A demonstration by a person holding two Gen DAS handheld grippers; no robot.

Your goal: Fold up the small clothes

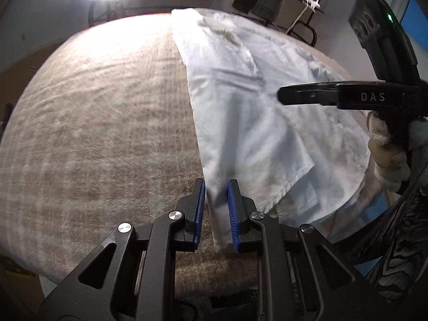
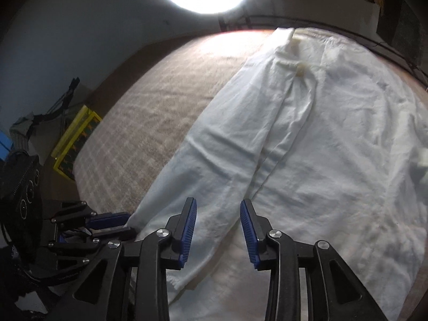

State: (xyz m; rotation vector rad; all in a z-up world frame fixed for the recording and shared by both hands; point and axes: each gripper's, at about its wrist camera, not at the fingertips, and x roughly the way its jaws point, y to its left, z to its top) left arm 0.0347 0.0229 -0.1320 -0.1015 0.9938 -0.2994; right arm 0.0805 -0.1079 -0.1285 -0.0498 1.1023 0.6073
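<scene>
text: "DAS" | on: side of the right gripper (white letters on black) | place: above and right of the left claw's tips | other text: none readable

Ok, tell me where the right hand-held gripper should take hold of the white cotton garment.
Probably the loose hem just below the right hand-held gripper, coming from above. That edge of the white cotton garment lies flat on the beige plaid cloth, beside the strip that the left hand-held gripper straddles.
</scene>
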